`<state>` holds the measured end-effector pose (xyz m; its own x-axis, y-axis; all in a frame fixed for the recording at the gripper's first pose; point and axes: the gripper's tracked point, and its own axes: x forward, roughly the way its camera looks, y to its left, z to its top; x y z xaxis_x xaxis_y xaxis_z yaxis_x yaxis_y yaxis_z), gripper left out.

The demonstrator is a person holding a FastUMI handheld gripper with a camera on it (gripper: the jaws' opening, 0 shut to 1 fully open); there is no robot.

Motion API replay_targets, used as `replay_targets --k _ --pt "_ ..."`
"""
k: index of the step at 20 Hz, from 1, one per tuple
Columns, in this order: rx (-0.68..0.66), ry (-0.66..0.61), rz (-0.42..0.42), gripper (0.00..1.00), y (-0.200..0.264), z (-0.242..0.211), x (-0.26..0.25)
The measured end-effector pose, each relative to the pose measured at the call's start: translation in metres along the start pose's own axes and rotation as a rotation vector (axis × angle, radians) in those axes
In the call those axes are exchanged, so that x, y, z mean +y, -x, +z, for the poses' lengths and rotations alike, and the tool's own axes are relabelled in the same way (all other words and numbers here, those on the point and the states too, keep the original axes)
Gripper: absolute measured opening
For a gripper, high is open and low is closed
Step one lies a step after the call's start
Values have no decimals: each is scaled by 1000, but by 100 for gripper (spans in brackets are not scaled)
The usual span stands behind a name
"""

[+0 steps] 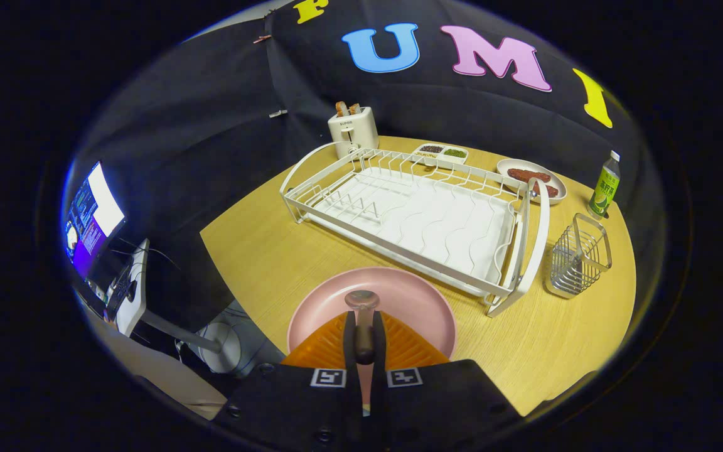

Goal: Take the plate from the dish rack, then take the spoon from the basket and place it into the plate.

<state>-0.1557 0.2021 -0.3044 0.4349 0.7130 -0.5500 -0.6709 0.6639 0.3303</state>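
A pink plate point(399, 295) lies flat on the wooden table point(261, 251), in front of the white dish rack point(418, 213). My gripper point(363, 326) hangs over the plate's near half, shut on a spoon point(362, 314). The spoon's handle runs between the two fingers and its bowl sticks out just ahead of the fingertips, above the plate's middle. Whether the spoon touches the plate I cannot tell. The wire basket point(578, 254) stands to the right of the rack.
A white toaster point(353, 129) with bread stands behind the rack. Beyond the rack are a two-compartment dish point(442, 152), a plate of sausages point(532, 178) and a green bottle point(605, 185). A monitor point(93, 216) sits off the table's left side.
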Motion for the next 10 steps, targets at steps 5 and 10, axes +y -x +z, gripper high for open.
replay_targets --k 5,10 --pt "83 54 -6 17 -1 -33 -14" --pt "114 22 -20 21 0 -47 -21"
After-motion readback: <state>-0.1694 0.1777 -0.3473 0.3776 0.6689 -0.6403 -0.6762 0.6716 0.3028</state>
